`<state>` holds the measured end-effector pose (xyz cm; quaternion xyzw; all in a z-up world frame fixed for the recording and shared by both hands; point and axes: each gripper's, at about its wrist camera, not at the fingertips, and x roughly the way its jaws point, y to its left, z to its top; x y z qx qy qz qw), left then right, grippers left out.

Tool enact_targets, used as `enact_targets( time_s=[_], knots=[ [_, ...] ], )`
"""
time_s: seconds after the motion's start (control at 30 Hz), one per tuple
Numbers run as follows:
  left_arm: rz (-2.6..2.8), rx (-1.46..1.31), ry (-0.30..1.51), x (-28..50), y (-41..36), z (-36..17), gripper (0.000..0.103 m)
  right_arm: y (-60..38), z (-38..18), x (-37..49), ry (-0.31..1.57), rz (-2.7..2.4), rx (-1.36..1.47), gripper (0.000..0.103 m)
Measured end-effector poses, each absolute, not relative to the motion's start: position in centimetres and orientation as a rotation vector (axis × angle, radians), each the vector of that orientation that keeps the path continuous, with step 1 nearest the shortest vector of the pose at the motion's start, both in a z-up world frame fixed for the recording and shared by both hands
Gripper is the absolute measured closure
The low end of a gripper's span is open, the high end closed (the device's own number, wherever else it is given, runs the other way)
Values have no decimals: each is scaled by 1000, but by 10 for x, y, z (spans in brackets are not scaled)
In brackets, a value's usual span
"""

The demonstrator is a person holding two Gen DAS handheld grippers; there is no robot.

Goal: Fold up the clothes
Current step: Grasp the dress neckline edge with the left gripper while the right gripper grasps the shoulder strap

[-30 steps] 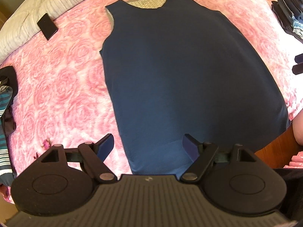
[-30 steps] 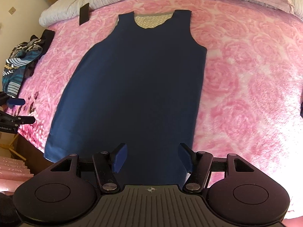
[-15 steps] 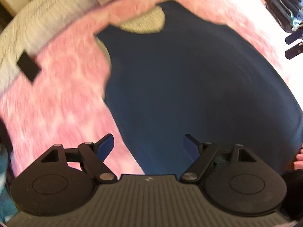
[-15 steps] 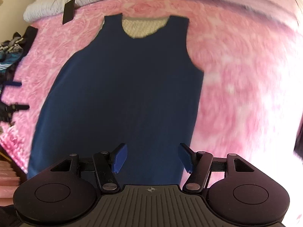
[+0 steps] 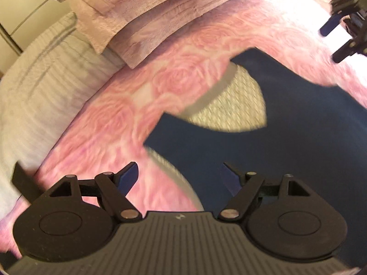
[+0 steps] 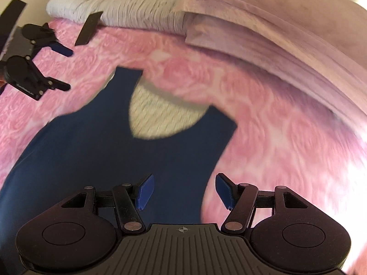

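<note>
Dress (image 5: 263, 155) lies flat beneath both open, empty tongs (image 5: 181, 178).

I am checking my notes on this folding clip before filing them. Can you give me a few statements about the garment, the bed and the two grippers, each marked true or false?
1. The navy sleeveless garment lies spread flat on the pink rose-patterned bedspread. True.
2. The left gripper is clamped on a shoulder strap. False: its jaws stand apart with nothing held between them.
3. The right gripper is open and holds nothing. True.
4. The lining showing inside the neckline is bright red. False: it is a pale, cream-coloured weave.
5. A flat black object lies near the head of the bed, at the edge of the white quilt. True.
</note>
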<state>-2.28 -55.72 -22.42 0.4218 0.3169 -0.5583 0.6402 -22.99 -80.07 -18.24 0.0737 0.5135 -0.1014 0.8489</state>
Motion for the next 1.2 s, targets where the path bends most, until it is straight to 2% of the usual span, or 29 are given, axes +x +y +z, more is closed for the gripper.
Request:
enact_targets(
  time_s=[0.2, 0.53, 0.57, 0.63, 0.73, 0.9, 0.97, 1.0, 1.03, 1.07, 1.1, 1.13, 1.2],
  knots=[
    [-1288, 889, 775, 28, -606, -264, 36, -869, -234, -182, 1074, -151, 128, 40],
    [-1350, 966, 836, 52, -627, -296, 45, -929, -262, -152, 1088, -124, 152, 41],
    [-1355, 978, 836, 53, -628, -298, 49, -933, -265, -149, 1094, -118, 158, 41],
    [-1354, 976, 852, 56, -629, -302, 54, -939, -269, -145, 1106, -104, 176, 53],
    [-1358, 979, 879, 60, -633, -307, 57, -943, -277, -139, 1127, -81, 195, 54],
    [-1361, 978, 893, 62, -635, -317, 54, -944, -289, -134, 1152, -72, 211, 55],
    [-1365, 975, 897, 63, -636, -317, 56, -947, -290, -135, 1151, -87, 237, 70],
    [-1368, 973, 900, 63, -636, -316, 59, -950, -290, -135, 1153, -96, 254, 80],
    [-1379, 971, 902, 62, -635, -316, 68, -951, -289, -135, 1158, -92, 279, 93],
    [-1390, 969, 904, 61, -635, -316, 80, -951, -287, -135, 1163, -83, 287, 94],
    [-1392, 965, 902, 60, -635, -314, 87, -951, -285, -135, 1167, -74, 294, 96],
    [-1392, 962, 899, 59, -634, -312, 101, -948, -281, -136, 1165, -65, 294, 97],
    [-1383, 960, 871, 56, -630, -304, 102, -940, -271, -139, 1152, -55, 276, 97]
  ],
)
